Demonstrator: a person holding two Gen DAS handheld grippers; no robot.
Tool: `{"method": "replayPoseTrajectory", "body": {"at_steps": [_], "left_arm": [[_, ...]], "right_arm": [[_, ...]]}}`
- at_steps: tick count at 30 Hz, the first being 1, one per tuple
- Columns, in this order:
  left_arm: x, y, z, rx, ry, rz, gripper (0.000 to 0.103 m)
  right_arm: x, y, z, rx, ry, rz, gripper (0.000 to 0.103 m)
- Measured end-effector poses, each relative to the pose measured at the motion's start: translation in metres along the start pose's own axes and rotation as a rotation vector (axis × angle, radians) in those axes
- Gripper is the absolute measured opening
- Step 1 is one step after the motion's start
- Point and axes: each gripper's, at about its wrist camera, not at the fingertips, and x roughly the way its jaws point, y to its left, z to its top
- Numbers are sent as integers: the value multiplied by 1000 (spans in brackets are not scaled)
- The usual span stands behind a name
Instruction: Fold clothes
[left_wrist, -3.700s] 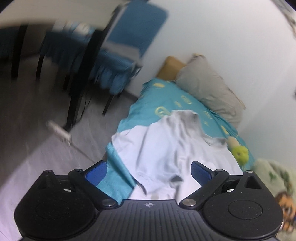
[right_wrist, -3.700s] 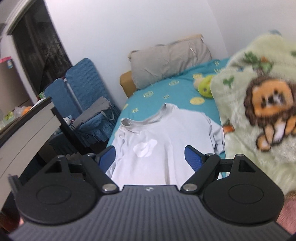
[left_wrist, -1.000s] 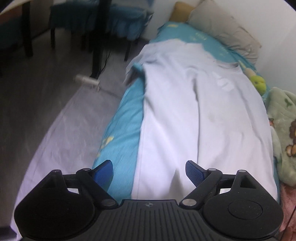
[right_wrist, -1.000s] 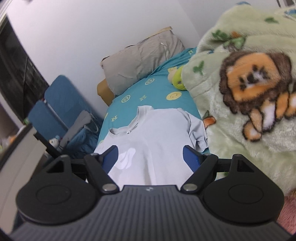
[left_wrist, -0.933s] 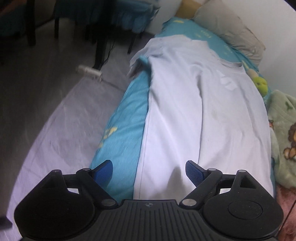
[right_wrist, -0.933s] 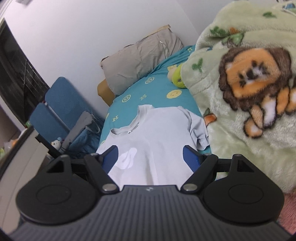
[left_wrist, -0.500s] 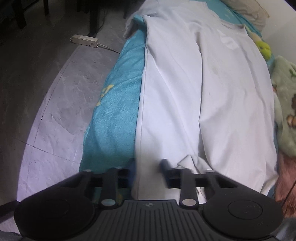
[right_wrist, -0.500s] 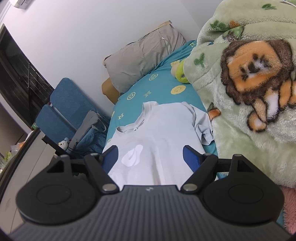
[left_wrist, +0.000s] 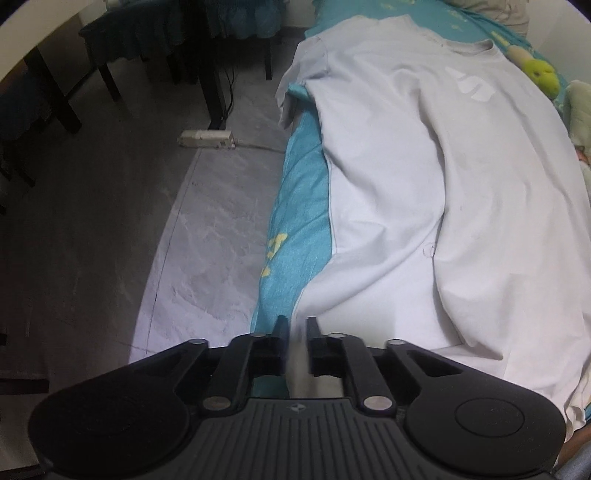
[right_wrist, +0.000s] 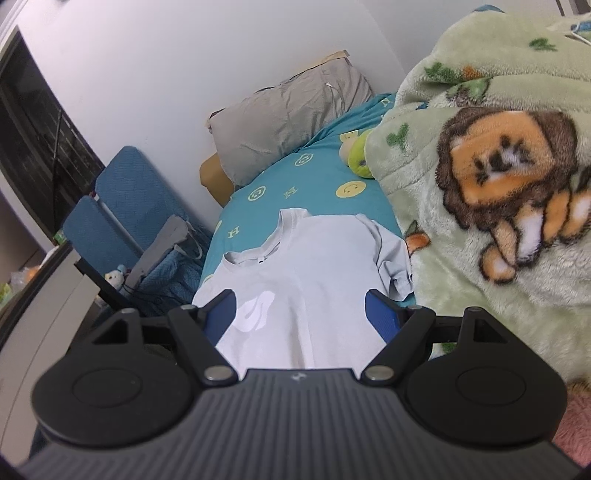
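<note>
Left wrist view: the left gripper (left_wrist: 296, 325) pinches the near hem corner of the white T-shirt (left_wrist: 424, 192), probably to draw that side over as a first fold (a guess); the shirt lies flat along the bed (left_wrist: 295, 206), its left edge near the bed's floor side. Beyond, the right gripper (right_wrist: 304, 314) hovers spread above the shirt, lion blanket (right_wrist: 491, 192) crowding its right sleeve

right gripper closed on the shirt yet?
No. In the right wrist view the right gripper has its blue fingers spread wide above the white T-shirt, with nothing held between them.
</note>
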Motion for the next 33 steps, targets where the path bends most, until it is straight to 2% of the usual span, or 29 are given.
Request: {"method": "replayPoseTrajectory", "body": {"at_steps": [2,5,6,8,13,17,23,30,31,33], "left_arm": [[-9,-6,-1,-3,-47,-18,36],[-14,-20,1,-42,-139,-107,53],[-12,-24,-2,-41,-173,-133,55],[-8,-29,-6,-44,-232,-182,55],[6,-15,-12,-139,-281,-263,56],[16,12,-17,-201,-297,-323,56],[31,21,-17,-228,-294,-370,56],[31,30,-20,-270,-304,-408,56],[30,31,-21,-277,-307,-413,56],[27,34,-23,-290,-315,-424,56]], "right_arm": [[-4,-1,-2,-8,13,9,79],[-10,-3,-10,-38,50,-3,79],[-11,-4,-14,-51,65,-10,79],[-11,-5,-23,-79,122,-24,79],[-7,0,-55,-119,308,-36,79],[-14,24,-80,-231,448,-57,77],[-35,38,-105,-277,586,-195,78],[-22,36,-131,-319,707,-367,77],[-21,35,-131,-323,718,-386,76],[-23,35,-132,-329,740,-415,67]]}}
